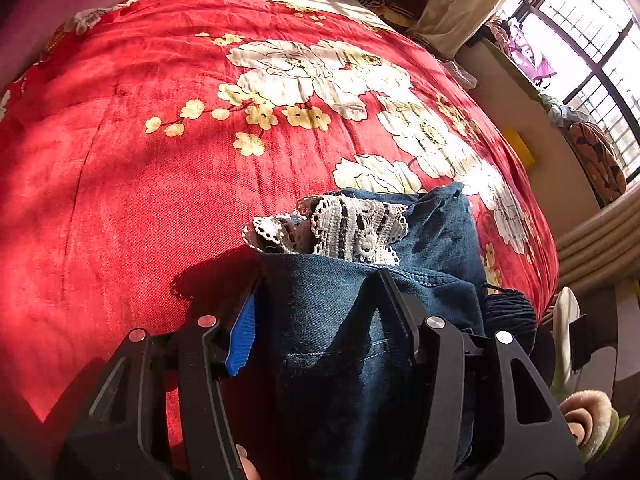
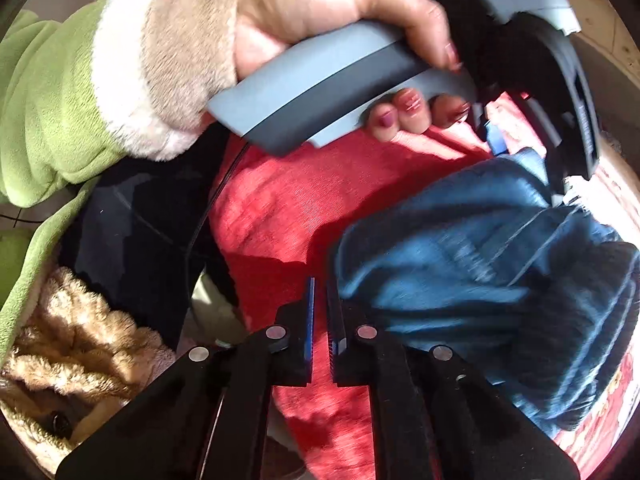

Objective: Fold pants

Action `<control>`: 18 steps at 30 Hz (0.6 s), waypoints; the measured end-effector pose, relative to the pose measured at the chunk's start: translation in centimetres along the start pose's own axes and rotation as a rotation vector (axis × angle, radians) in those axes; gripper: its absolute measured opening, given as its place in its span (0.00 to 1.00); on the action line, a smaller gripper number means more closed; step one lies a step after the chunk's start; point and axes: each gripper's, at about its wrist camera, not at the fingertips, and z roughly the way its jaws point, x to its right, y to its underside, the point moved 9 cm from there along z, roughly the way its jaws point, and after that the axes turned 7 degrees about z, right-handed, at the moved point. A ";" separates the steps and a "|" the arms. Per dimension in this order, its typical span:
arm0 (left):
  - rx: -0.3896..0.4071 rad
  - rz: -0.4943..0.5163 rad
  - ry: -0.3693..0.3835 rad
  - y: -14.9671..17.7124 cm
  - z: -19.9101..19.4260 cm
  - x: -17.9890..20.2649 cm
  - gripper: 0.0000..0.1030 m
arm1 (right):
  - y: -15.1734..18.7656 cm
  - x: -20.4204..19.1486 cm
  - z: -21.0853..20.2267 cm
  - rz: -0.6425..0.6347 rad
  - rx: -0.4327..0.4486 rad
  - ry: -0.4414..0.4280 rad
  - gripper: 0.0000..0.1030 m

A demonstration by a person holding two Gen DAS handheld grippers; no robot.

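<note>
Dark blue denim pants (image 1: 340, 320) with a white lace hem (image 1: 352, 224) lie bunched in a thick fold on the red floral bedspread (image 1: 140, 160). My left gripper (image 1: 320, 300) is shut on that fold, the blue pad (image 1: 242, 336) against its left edge and the other finger pressed into the denim. In the right wrist view the pants (image 2: 460, 260) lie blurred to the right of my right gripper (image 2: 320, 292). It is shut with nothing in it, and only a thin slit of red cloth shows between its pads. A hand (image 2: 320, 4) holds the left gripper's grey handle (image 2: 340, 72).
The bed's right edge drops toward a wall with a yellow block (image 1: 518, 146) and a barred window (image 1: 592, 40). A pink pillow (image 1: 60, 4) lies at the far left. A green sleeve (image 2: 44, 92) and fuzzy beige clothing (image 2: 68, 340) crowd the near left.
</note>
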 end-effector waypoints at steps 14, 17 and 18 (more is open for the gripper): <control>0.041 0.035 -0.019 0.0 -1.4 0.9 0.46 | -2.3 6.6 -9.2 0.394 0.259 0.098 0.41; 0.047 0.051 -0.033 0.2 -1.7 1.2 0.46 | -0.3 8.5 -7.5 0.520 0.129 0.111 0.42; 0.050 0.052 -0.033 0.3 -1.8 1.3 0.46 | 0.1 8.7 -7.0 0.546 0.121 0.098 0.42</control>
